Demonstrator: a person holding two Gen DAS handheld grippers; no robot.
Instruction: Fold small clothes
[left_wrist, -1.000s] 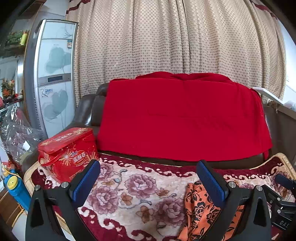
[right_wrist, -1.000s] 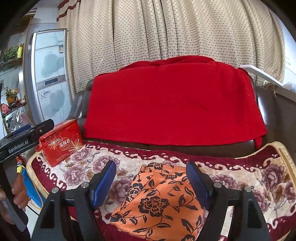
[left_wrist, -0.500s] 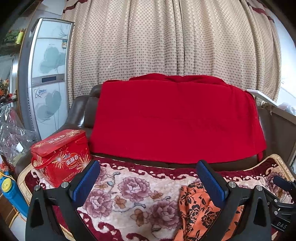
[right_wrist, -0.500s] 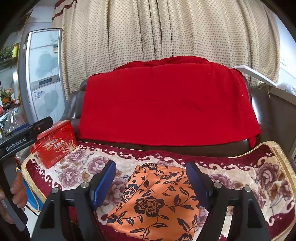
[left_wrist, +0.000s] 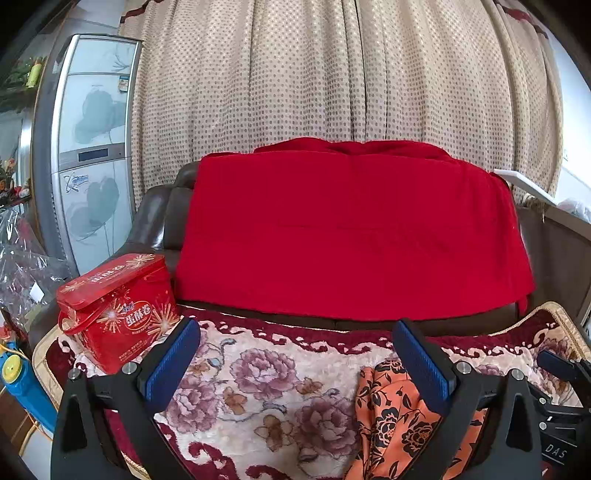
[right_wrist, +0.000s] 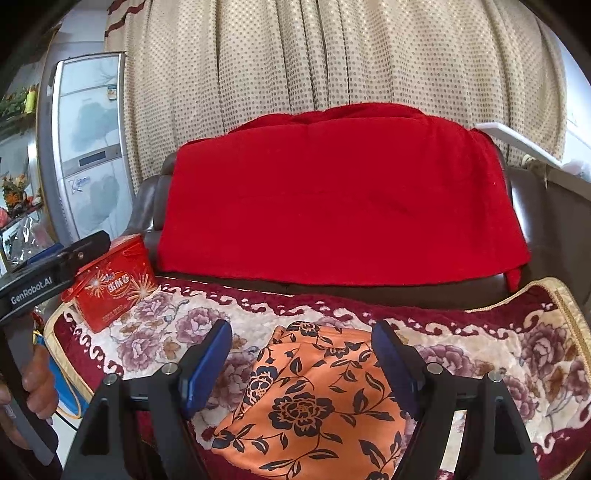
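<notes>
Both tools are hovering over the sofa seat rn, nothing in either of them. Left tool (left_wrist: 295, 363) has its blue pads (left_wrist: 173, 365) spread wide apart, just the flowery seat blanket (left_wrist: 258, 373) showing between them. Right tool (right_wrist: 301, 363) is spread wide too, empty, and it's lined up right over the orange floral garment (right_wrist: 314, 391), which sits between its two fingers in that view but isn't touched by them afaict.

The garment itself is lying on the blanket, roughly mid-seat and twd the front edge. It's orange w/ black flower print, looks loosely bunched/partly doubled over w/ a ridge running up to a point at the far end, not flat. From the left tool's cam it's off to the right, partly hidden behind the right-hand pad (left_wrist: 421, 369).

The blanket is cream w/ purple-pink roses and a dark red scrolly border, gold trim at the edge. Back of the sofa (right_wrist: 151, 206) is dark brown leather w/ a big red throw (right_wrist: 340, 199) draped over it, hanging down nearly to the seat.

At the left end of the seat there's a red gift tin (left_wrist: 118, 310) w/ a handle and firework print, well apart from the garment. Behind everything a beige dotted curtain (left_wrist: 332, 74), and a silver fridge (left_wrist: 88, 147) w/ leaf pattern on the left. In the right cam you can also see the person's left hand (right_wrist: 37, 384) gripping the handle of the left tool at the far left edge.
</notes>
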